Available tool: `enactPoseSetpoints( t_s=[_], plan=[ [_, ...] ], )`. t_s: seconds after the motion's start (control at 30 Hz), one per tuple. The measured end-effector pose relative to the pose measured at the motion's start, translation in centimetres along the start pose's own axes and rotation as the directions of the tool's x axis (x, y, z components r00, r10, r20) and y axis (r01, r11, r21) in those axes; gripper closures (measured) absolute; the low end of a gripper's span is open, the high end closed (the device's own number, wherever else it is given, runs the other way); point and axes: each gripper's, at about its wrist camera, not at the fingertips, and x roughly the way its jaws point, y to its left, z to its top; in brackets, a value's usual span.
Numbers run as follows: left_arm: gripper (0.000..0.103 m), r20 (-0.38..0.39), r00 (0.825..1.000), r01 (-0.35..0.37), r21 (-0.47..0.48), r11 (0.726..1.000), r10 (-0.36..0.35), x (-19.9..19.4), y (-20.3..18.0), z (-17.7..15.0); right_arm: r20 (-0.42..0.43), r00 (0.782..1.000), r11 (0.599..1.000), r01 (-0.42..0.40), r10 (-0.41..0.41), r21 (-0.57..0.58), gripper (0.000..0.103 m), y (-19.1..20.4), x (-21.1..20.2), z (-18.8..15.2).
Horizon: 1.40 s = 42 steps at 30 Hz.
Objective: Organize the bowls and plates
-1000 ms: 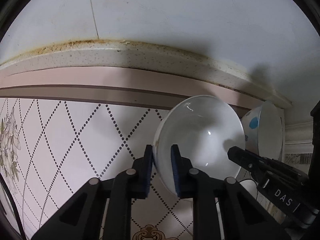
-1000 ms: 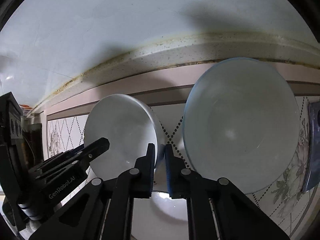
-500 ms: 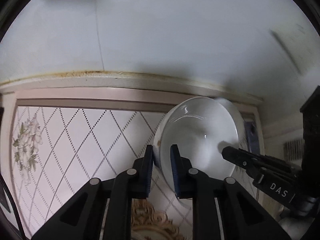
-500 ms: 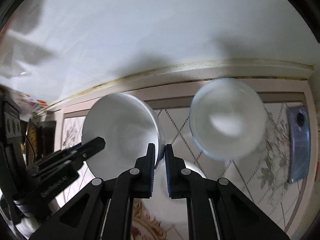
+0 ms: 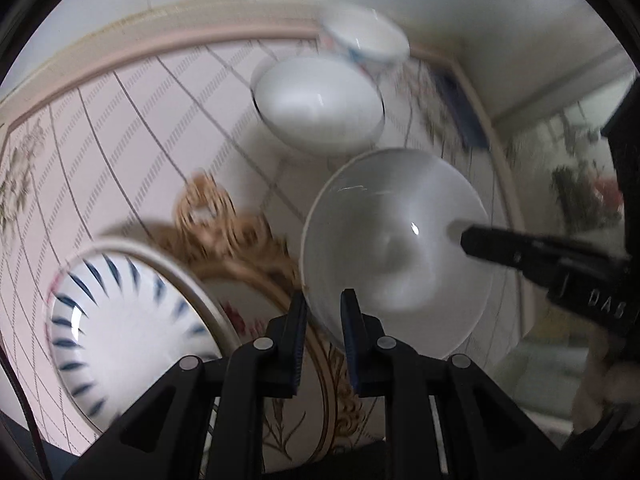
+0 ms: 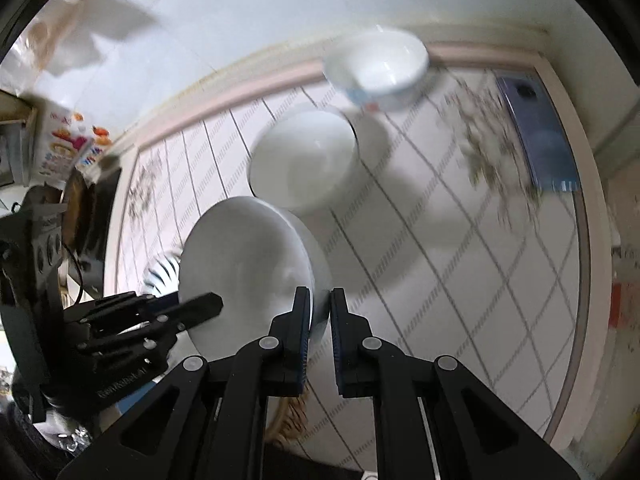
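Left wrist: left gripper (image 5: 323,312) clamped on rim of plain white bowl (image 5: 396,248), above patterned tabletop (image 5: 132,152); striped bowl (image 5: 120,332) lower left | Right wrist: right gripper (image 6: 320,312) clamped on same bowl's opposite rim; second white bowl (image 6: 304,164) rests beyond it

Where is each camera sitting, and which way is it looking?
Left wrist: sits on the left hand-held gripper, looking steeply down at the patterned table; its fingers pinch a white bowl, and the right hand-held gripper pokes in.
Right wrist: sits on the right hand-held gripper, looking down the same way; the left one shows beside it.
Shared: the held bowl, another white bowl on the table.
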Motion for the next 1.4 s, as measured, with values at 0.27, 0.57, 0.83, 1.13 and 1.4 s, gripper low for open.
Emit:
enactPoseSetpoints(
  t_s=[0.27,0.57,0.83,1.13,1.4],
  plan=[
    [0.088,-0.089,0.995,-0.037,0.039,0.999,0.04,3.7,-1.4,-2.4,-0.059,0.998,0.999,0.0,0.002,0.048,0.092,-3.2,3.2,-4.7],
    [0.088,-0.118,0.991,-0.053,0.067,0.996,0.06,5.3,-2.6,-2.7,-0.076,0.997,0.996,-0.011,0.018,0.092,0.092,-4.6,4.2,-6.4],
    [0.088,-0.13,0.989,-0.058,0.082,0.995,0.068,6.4,-2.9,-2.6,-0.092,0.996,0.994,-0.004,0.014,0.108,0.092,-4.8,4.7,-6.9],
    [0.087,-0.013,0.999,-0.032,0.064,0.997,0.033,-0.6,-2.1,0.5,-0.144,0.989,0.991,-0.011,0.031,0.136,0.09,-5.5,3.7,-5.9],
    [0.052,0.163,0.986,-0.018,-0.075,0.997,0.03,-3.7,2.5,10.3,0.065,0.994,0.977,-0.103,0.092,0.187,0.045,-6.2,-1.3,1.4]
  ],
)
